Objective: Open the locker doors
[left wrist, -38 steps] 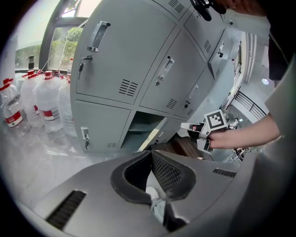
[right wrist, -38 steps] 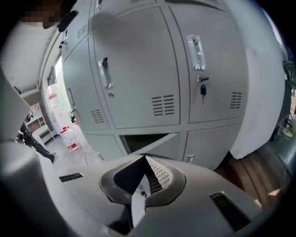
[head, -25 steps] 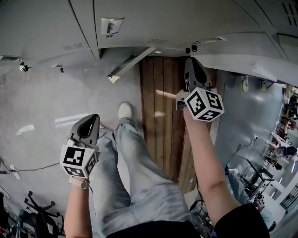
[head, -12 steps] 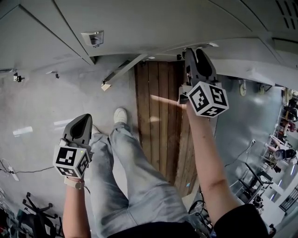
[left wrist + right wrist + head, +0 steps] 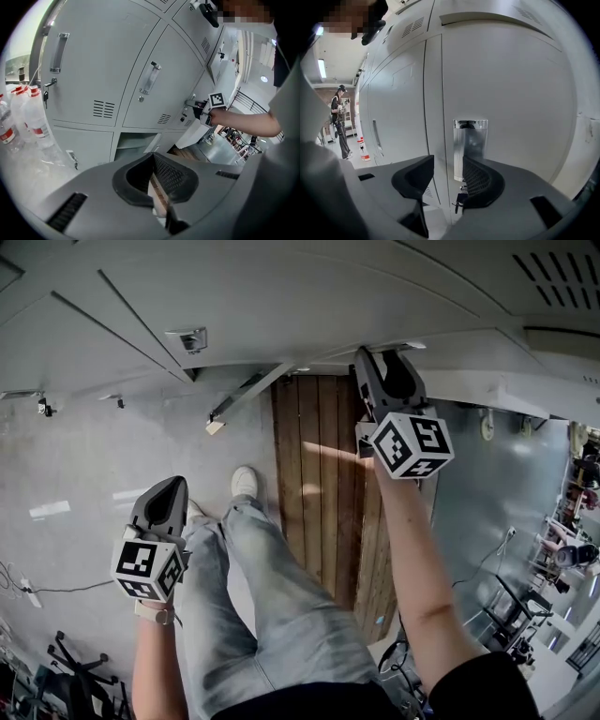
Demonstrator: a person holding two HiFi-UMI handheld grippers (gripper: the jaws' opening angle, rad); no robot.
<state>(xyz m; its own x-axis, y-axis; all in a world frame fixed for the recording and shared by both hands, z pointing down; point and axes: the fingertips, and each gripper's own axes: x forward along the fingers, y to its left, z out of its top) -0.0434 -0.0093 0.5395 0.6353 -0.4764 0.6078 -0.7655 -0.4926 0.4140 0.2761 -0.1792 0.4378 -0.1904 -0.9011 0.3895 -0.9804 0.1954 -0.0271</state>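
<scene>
Two chrome door handles (image 5: 58, 51) are counted in the left gripper view, and two more in the right gripper view. Three sets of vent slots (image 5: 104, 108) are clearly tallied on the grey doors. One key (image 5: 45, 95) is spotted hanging from a lock. At least three red-labelled water bottles (image 5: 33, 112) are made out at the left edge. One person (image 5: 340, 119) is seen down the aisle. One white shoe (image 5: 246, 482) is logged below.

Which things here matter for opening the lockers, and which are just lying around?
For the job: locker door, its chrome handle, key hanging under the handle.
Lying about: water bottles, wooden floor boards.
</scene>
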